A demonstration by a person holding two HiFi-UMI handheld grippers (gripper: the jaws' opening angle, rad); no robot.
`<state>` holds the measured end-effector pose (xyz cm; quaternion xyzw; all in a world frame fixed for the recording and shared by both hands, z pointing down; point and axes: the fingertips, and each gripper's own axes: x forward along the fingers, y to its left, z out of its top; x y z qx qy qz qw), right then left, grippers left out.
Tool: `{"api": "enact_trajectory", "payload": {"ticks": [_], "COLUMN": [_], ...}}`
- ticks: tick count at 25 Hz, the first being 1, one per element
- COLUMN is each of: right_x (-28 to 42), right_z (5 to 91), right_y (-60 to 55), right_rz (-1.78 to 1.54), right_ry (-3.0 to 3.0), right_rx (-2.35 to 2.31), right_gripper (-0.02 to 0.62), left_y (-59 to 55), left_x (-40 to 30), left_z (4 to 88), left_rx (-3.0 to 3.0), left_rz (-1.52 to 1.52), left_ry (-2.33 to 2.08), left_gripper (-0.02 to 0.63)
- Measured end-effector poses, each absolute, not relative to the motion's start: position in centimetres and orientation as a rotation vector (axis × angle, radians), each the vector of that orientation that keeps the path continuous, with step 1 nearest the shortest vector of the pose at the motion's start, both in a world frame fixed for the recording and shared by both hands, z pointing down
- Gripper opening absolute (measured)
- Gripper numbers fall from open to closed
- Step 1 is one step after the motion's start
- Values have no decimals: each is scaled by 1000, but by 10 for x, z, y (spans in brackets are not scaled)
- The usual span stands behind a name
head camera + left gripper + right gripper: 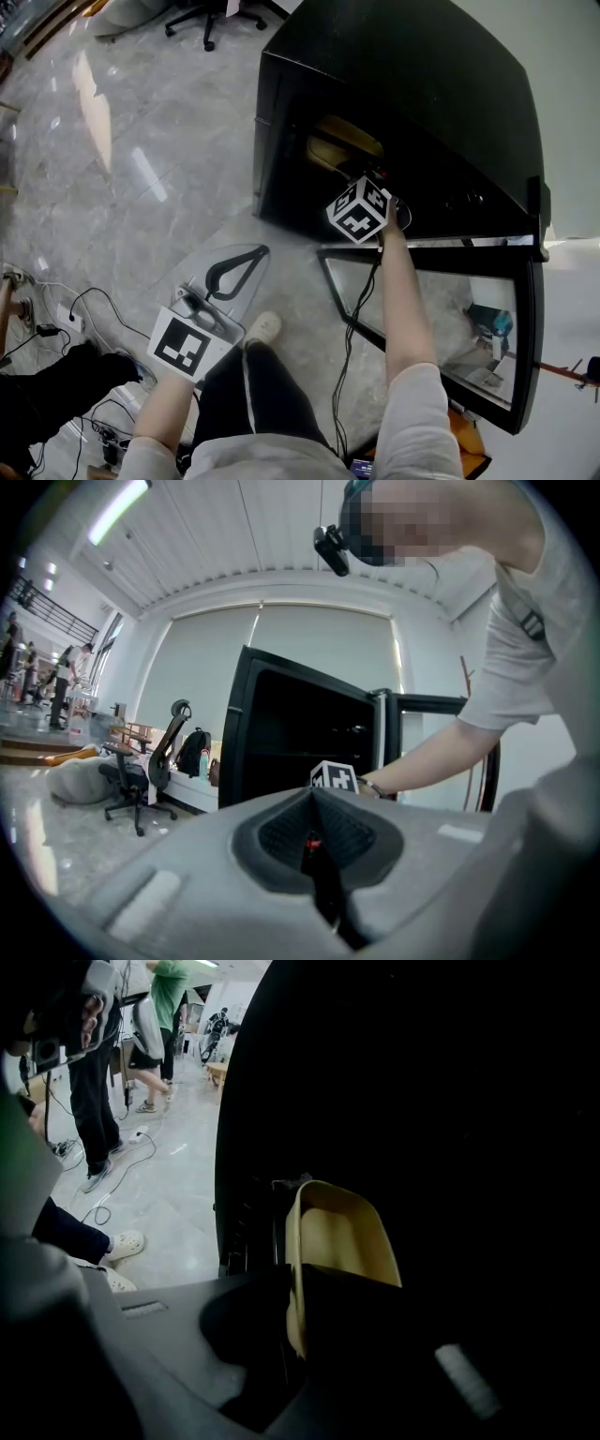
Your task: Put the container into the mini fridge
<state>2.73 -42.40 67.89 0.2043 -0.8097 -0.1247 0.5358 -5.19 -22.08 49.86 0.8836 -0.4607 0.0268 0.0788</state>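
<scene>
The right hand-held gripper [292, 1312] is clenched on one side wall of the pale yellow container [342, 1241], with one jaw inside the wall and one outside. Seen along the jaws, the container's open side faces the camera and its far end reaches into the dark. In the head view the container [345, 145] sits just inside the opening of the black mini fridge [403, 84], in the upper part of the cavity. Whether it rests on a shelf cannot be told, because the interior is too dark. The person's bare right forearm [405, 300] stretches from a light sleeve to the fridge opening. The fridge's glass door [525, 309] is swung wide open beside that arm.

The left hand-held gripper [314, 841] is clenched on nothing, its dark ribbed pads meeting in a narrow V. It is held low at the person's left side, well apart from the fridge and above the glossy grey tiled floor [122, 159]. Its camera looks back at the fridge front.

Cables [75, 319] trail over the floor at the left. A light shoe [265, 327] shows below the person's dark trouser leg. A black office chair [141, 775] stands farther back in the room, with a dark backpack [194, 752] beside it.
</scene>
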Motion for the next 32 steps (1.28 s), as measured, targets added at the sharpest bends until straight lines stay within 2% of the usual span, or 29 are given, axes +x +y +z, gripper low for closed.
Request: {"api": "enact_trajectory", "payload": {"ticks": [5,10,15,21,26,28,32], "right_x": [30,32,31,29,26,25,23], "right_z": [678,681,674,656,641,634,625], "right_y": [-431,-433,-436,-431,-417,-412,-393], "right_rz": [-316,-324,-341,-335,-324,-305,-214], "right_ry": [-1916,-1904,-1928,-1980,-2060,-2095,-2183], "right_rx": [522,544,588,649,726,767,807], "right_gripper": [49,29,63,67,41,2,0], "left_y": [-223,-225,-224,-218,-211,-208,-199], "left_x": [-53,-54,-55,-54,-53,-52,-53], "left_z": [500,502,503,496,486,481,475], "left_rx": [2643,2632,2641,2650,2659,2667,2671], "left_rz": [77,74,85,83,85,90,101], "left_ry": [-1375,-1369,-1362,-1364,-1379,-1387,-1395], "left_gripper": [2,2,2,2,2,2,2]}}
